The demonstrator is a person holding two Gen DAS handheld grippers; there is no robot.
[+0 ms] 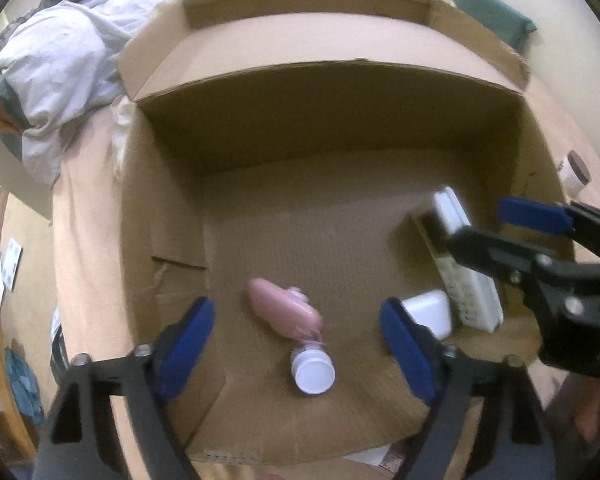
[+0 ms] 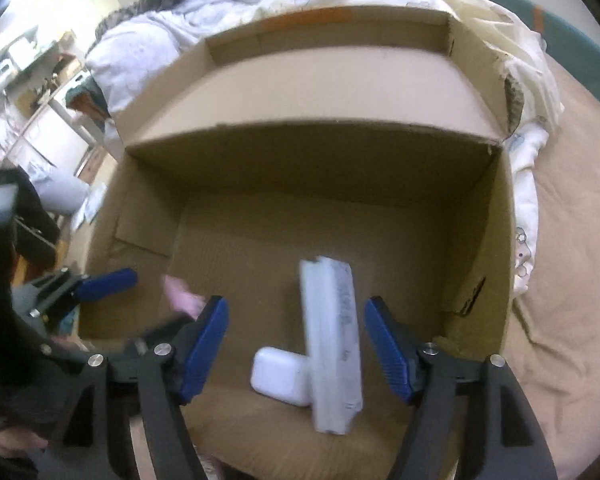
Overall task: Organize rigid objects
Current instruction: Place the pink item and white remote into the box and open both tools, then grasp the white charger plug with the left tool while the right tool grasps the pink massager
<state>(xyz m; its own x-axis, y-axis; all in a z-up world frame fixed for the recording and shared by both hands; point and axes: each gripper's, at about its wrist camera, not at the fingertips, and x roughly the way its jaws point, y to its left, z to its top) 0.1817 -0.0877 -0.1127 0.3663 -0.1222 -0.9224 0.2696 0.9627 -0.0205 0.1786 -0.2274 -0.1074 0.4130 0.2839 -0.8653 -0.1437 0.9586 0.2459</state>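
Both grippers hang spread wide over the open cardboard box [image 1: 340, 128], holding nothing

Left gripper [image 1: 298, 344] frames a pink bottle [image 1: 284, 312] lying on the box floor, white cap [image 1: 314, 372] toward 6 o'clock; right gripper [image 2: 296, 348] stands over a white remote [image 2: 332, 344] running 12 to 6, a white earbud case [image 2: 280, 376] touching it at 9 o'clock; rumpled bedding [image 2: 152, 28] lies beyond the box at 11

place: home bedroom | evidence: rumpled duvet [image 2: 148, 36], bed sheet [image 2: 572, 280], cluttered shelves [image 2: 32, 80]
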